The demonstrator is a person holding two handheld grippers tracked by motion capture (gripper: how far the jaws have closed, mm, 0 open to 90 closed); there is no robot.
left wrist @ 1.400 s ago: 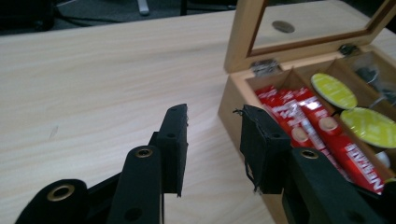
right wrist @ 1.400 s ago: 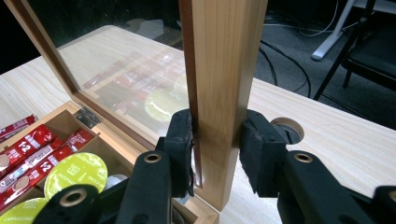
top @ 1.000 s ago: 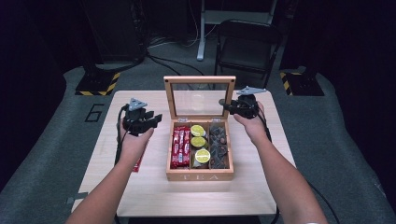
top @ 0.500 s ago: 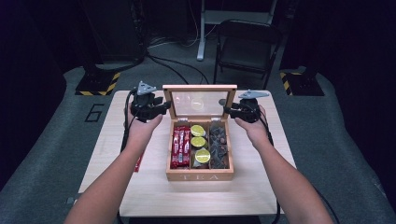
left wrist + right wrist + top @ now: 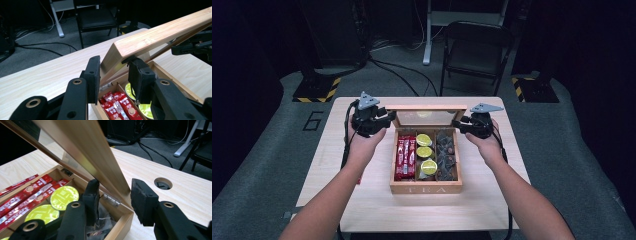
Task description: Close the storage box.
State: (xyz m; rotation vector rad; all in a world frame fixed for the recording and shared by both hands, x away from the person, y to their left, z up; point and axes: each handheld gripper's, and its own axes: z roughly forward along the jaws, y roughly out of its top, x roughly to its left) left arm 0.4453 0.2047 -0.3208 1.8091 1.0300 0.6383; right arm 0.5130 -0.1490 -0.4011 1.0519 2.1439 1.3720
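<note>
A wooden tea box (image 5: 426, 188) stands mid-table with its glass-paned lid (image 5: 427, 107) tilted partway down over it. Inside lie red sachets (image 5: 404, 157), yellow-green round pods (image 5: 424, 150) and dark packets (image 5: 446, 155). My left gripper (image 5: 384, 120) is at the lid's left corner; its jaws have just been closing. In the left gripper view the gripper (image 5: 113, 75) has both pads against the lid's (image 5: 155, 37) end. My right gripper (image 5: 459, 125) straddles the lid's right end. Its jaws have just been opening, and in the right gripper view the outer pad (image 5: 142, 200) stands off the lid (image 5: 82, 147).
The light wooden table (image 5: 362, 200) has a round cable hole (image 5: 163, 183) near its far right edge. A black folding chair (image 5: 477, 45) and floor cables lie beyond the table. Bare tabletop extends on both sides of the box and in front of it.
The lid has tipped down from nearly upright. My left gripper moved up and right from beside the box to the lid's left corner. The right gripper stayed at the right end.
</note>
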